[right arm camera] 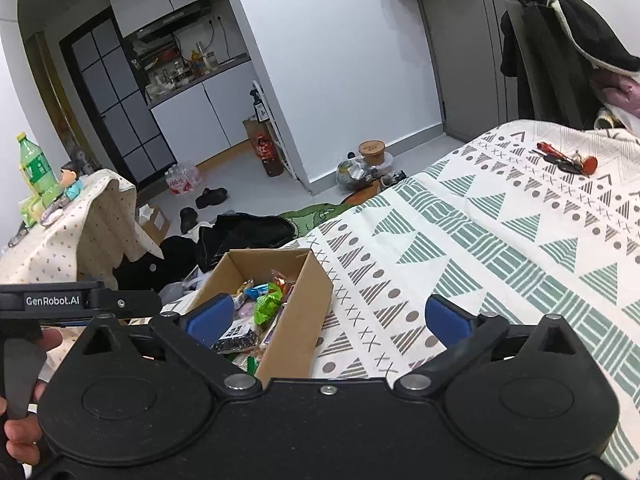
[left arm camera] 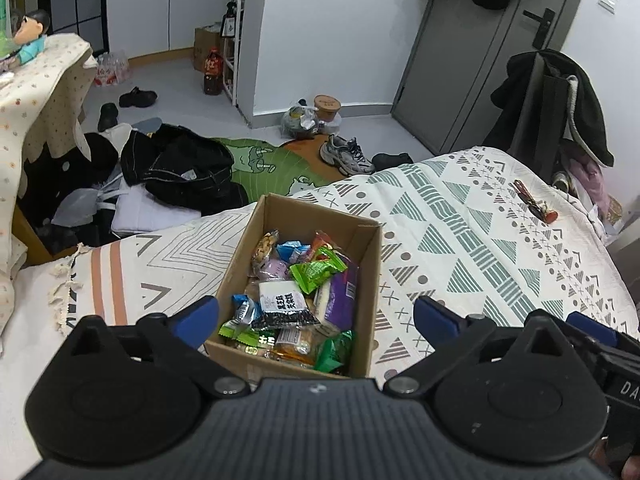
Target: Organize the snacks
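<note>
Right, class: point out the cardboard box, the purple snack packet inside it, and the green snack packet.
cardboard box (left arm camera: 370, 280), left wrist view, on its bare right inner wall.
purple snack packet (left arm camera: 340, 298), left wrist view, on the middle of its wrapper.
green snack packet (left arm camera: 314, 272), left wrist view, on its crinkled centre.

The left gripper (left arm camera: 316, 318) and right gripper (right arm camera: 329, 318) are both showing matte black ribbed bodies, round silver pivot screws and blue finger pads (left arm camera: 200, 317), while white "GenRobot.AI" lettering and bare-skinned fingers (right arm camera: 22, 438) are showing at near left.
</note>
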{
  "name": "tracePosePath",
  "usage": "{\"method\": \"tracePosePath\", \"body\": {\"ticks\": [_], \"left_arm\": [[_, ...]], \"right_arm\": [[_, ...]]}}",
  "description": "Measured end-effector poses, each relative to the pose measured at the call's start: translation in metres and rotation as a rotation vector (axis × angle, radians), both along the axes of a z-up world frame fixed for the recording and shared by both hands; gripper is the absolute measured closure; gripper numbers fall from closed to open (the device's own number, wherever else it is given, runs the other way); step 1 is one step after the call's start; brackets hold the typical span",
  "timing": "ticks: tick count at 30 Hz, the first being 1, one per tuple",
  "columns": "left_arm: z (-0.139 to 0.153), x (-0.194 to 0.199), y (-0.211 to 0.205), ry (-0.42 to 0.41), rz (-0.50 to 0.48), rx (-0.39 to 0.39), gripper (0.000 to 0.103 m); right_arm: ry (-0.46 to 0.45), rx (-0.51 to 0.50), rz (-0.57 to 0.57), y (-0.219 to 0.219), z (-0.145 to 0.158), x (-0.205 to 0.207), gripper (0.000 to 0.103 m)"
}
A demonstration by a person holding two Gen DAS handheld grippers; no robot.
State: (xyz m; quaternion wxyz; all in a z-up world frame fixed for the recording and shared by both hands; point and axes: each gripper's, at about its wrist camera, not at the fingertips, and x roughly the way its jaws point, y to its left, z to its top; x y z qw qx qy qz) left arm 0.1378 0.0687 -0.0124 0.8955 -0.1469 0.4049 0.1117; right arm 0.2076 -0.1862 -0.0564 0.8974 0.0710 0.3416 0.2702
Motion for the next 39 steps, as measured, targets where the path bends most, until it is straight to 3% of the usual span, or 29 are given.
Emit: {"method": "tracePosePath", "body": {"ticks": [12,24,39], "left_arm": [[0.010,-0.034,-0.012,-0.037,-0.032,0.015,0.000],[0.030,-0.066,-0.018,-0.096,-0.100,0.020,0.000],[0.039,-0.105,-0.004,-0.120,-0.137,0.016,0.000]], "right_arm": [[-0.029,-0.021,-0.053,-0.025,0.003,-0.031,0.000],[-0.023,0.033,-0.126,-0.061,0.012,-0.061,0.000],[-0.010,-0.005,-0.165,-0.062,0.027,-0.107,0.000]]}}
